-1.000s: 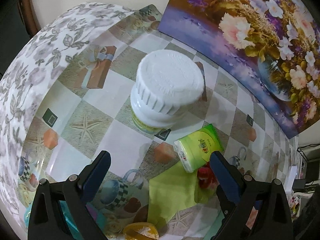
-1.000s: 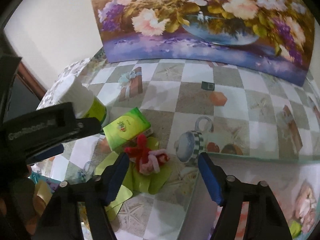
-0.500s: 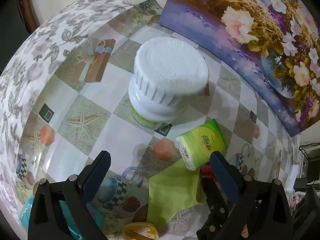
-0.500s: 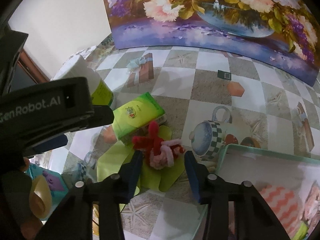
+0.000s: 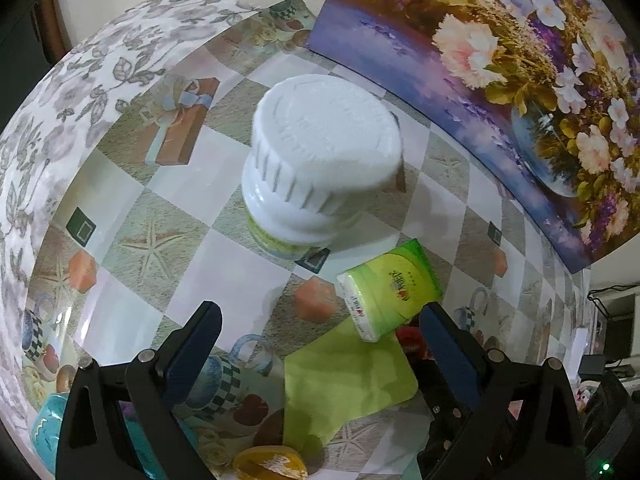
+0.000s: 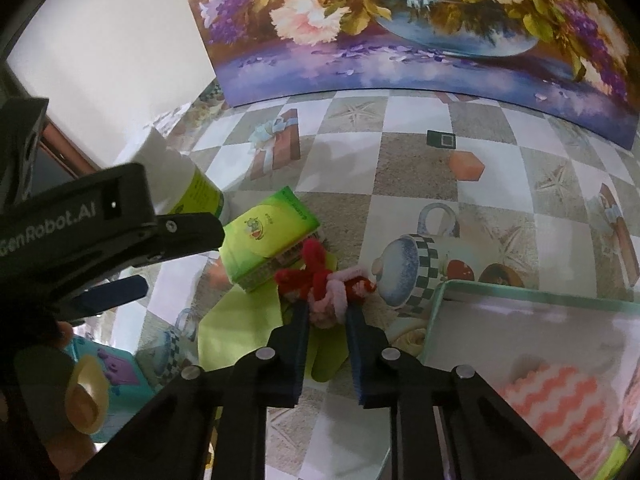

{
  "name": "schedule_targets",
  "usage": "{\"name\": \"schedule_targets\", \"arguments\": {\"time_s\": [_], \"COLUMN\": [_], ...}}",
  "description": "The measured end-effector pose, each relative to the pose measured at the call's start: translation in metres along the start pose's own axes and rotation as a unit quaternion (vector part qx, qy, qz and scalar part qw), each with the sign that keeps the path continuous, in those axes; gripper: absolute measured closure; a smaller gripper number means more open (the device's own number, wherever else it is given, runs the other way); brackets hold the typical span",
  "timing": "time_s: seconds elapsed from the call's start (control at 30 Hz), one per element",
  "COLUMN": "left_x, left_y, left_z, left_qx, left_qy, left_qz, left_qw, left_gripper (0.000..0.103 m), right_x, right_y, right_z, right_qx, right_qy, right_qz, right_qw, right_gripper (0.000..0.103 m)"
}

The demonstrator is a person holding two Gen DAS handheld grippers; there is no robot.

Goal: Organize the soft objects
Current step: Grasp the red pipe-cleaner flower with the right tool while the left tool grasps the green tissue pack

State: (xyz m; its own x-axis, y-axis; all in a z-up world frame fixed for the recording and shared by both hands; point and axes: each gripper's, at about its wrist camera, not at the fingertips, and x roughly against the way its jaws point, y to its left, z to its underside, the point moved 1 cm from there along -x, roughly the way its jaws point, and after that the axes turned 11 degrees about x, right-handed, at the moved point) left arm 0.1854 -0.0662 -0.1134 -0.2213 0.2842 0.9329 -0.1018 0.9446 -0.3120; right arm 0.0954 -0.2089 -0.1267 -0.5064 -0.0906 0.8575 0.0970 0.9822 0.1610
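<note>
A red and pink fuzzy wire twist (image 6: 324,284) lies on a lime green cloth (image 6: 240,320), just in front of a green tissue pack (image 6: 268,248). My right gripper (image 6: 326,312) points down at the twist and its jaws are closing, with both pads pressing on the pink loop. In the left wrist view my left gripper (image 5: 320,320) hangs open above the table, the tissue pack (image 5: 390,292) just beyond its right finger and the green cloth (image 5: 344,384) below. Only a red bit of the twist (image 5: 408,336) shows there.
A white-capped bottle (image 5: 320,168) stands behind the tissue pack. A teal tray (image 6: 440,300) holding a pink zigzag cloth (image 6: 560,396) sits at the right. A teal toy (image 6: 116,372) and a yellow piece (image 5: 272,464) lie near the front. A flower painting (image 6: 400,40) leans at the back.
The right gripper's fingers have come together from wide apart onto the fuzzy twist and moved slightly toward it, bringing the teal tray into view. The left gripper has stayed still and open.
</note>
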Motion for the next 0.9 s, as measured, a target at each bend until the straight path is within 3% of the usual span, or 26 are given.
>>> {"name": "schedule_targets", "arguments": {"time_s": [0.23, 0.9], "left_x": [-0.004, -0.011], "left_y": [-0.007, -0.03], "left_z": [0.0, 0.003], "left_qx": [-0.001, -0.056], "left_qy": [0.011, -0.005], "left_qz": [0.024, 0.026], "left_qw": [0.9997, 0.998], "left_gripper": [0.017, 0.023], "right_x": [0.01, 0.051], "right_y": [-0.009, -0.037], "right_z": [-0.003, -0.009], "right_qx": [-0.018, -0.055], "right_qy": [-0.008, -0.055], "right_qz": [-0.009, -0.021], "right_qw": [1.0, 0.997], "right_gripper": [0.085, 0.085]}}
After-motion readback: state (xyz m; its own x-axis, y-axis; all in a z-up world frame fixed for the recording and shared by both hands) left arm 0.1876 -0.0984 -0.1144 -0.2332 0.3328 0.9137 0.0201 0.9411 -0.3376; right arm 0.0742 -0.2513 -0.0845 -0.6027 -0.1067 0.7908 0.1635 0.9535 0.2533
